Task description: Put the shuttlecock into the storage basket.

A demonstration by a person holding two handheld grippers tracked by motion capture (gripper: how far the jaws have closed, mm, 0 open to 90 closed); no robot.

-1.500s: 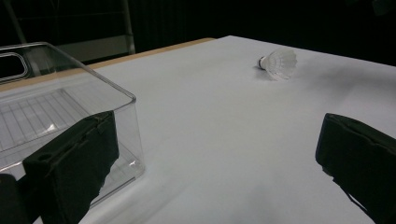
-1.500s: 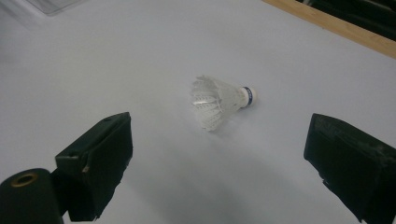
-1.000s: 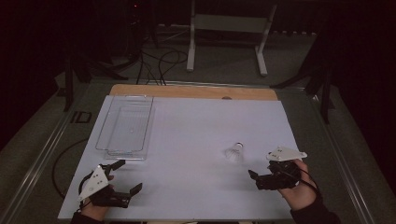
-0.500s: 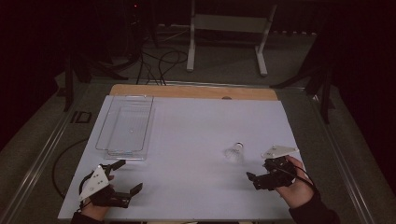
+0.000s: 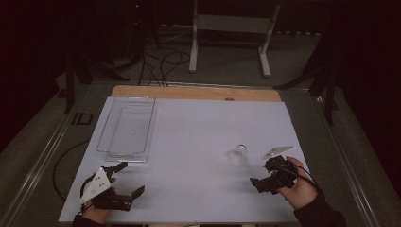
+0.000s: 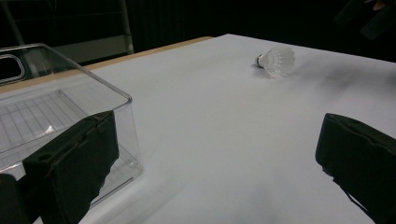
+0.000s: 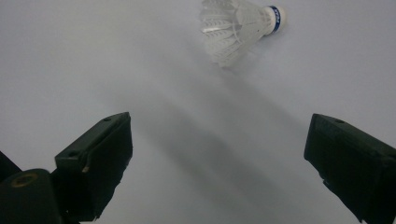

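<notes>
- White tabletop [image 5: 198,137], dark room behind, metal stand at top centre.
- Shuttlecock [image 5: 236,153] lies on its side, lower right of centre, nothing touching it.
- Right hand-held gripper [image 5: 266,176] near it, jaws spread, empty.
- Left hand-held gripper [image 5: 126,178] bottom left, jaws spread, empty.
- Clear tray [image 5: 126,127] at left, w/ nothing inside.

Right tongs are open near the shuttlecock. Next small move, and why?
Probably ease the right tongs forward toward the shuttlecock until it sits between the jaws, then close. The jaws stand wide apart with nothing between them, and in the right gripper view the shuttlecock lies on its side ahead of them, untouched. The left tongs are open near the clear bin, far off.
</notes>
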